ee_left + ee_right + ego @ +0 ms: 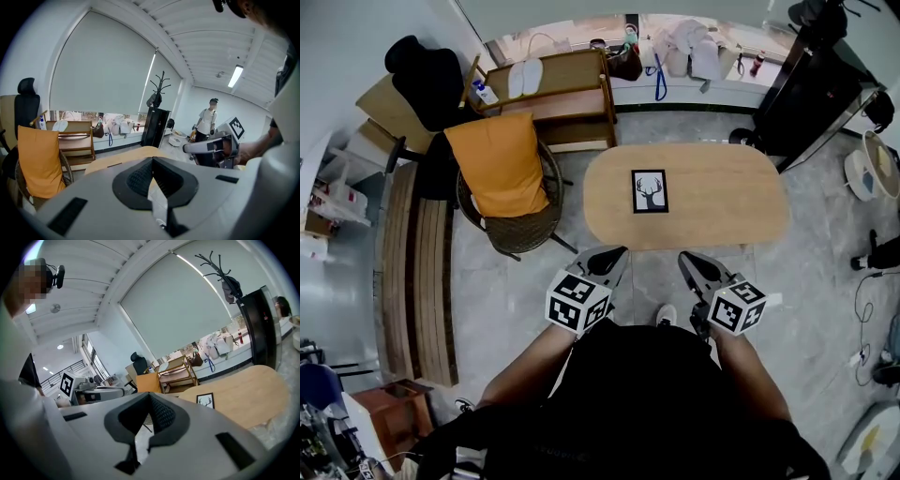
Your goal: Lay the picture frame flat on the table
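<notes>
The picture frame (pixel 650 191), black-edged with a deer-antler print, is on the oval wooden table (pixel 722 202) near its middle. In the right gripper view the frame (pixel 205 401) looks upright, its face turned toward me. Both grippers hang in front of my body, short of the table's near edge and well apart from the frame. My left gripper (pixel 614 254) is shut with nothing in it, its jaws (pixel 152 160) meeting at the tip. My right gripper (pixel 685 258) is also shut and empty (pixel 150 395).
A wicker chair with an orange cushion (pixel 501 169) stands left of the table. A wooden shelf unit (pixel 558 98) is behind it and a black cabinet (pixel 811 94) at the far right. A person (pixel 206 123) stands farther off in the room.
</notes>
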